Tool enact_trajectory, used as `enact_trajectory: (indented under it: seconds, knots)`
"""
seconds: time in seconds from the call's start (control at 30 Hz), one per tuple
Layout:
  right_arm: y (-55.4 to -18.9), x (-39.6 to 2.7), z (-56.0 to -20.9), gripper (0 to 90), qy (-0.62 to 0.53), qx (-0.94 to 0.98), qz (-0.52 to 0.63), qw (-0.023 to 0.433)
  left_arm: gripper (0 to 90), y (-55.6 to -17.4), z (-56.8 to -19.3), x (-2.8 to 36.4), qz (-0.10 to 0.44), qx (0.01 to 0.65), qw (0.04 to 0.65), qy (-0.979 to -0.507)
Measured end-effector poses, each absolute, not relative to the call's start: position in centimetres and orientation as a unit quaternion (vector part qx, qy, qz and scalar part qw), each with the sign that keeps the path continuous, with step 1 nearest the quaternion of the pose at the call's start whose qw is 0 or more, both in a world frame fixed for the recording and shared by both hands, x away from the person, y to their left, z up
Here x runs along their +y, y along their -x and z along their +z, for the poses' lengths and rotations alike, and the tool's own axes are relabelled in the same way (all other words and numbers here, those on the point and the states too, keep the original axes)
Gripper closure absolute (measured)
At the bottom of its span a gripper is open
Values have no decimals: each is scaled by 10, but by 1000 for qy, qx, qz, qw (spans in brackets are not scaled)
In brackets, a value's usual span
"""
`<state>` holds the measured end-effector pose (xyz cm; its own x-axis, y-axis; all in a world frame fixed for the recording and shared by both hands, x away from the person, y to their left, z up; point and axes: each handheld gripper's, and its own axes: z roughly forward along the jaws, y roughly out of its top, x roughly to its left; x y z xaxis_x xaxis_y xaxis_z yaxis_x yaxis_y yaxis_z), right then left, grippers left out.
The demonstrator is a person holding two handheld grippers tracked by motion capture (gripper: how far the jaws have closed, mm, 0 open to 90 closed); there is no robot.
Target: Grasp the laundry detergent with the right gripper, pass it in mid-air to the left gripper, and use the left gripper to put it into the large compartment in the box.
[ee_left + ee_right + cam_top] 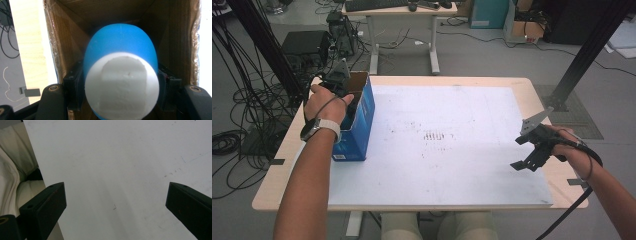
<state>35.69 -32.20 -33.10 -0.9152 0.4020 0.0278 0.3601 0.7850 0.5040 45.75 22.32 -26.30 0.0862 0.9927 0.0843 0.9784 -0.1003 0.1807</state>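
White board covers the worktop [452, 150]. Left tool [343, 95] grips a blue-and-white ball [121, 75] down inside the blue box [362, 120] (apparently mid-pick or mid-drop, I can't tell which); right tool [532, 150] hovers wide open, holding nothing.

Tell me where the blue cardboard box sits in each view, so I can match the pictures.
High view: blue cardboard box stands at the table's left edge, left gripper in its open top.
Left gripper view: its brown inner walls surround the gripped blue-and-white object.
Right gripper view: not in it.
Shared landmark: white board.
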Motion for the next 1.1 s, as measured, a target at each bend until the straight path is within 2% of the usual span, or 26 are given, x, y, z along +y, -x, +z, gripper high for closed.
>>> enact_trajectory:
  seconds: [0.67, 0.9, 1.1]
  knots:
    - [-353, -324, -332, 32, -220, 942, 252, 34, 352, -457, -264, 227, 96, 671, 45, -734]
    - [-353, -324, -332, 32, -219, 942, 252, 34, 276, -456, -265, 227, 93, 670, 49, -735]
    - [-352, -324, -331, 32, -219, 942, 251, 33, 254, -455, -263, 226, 91, 658, 50, -746]
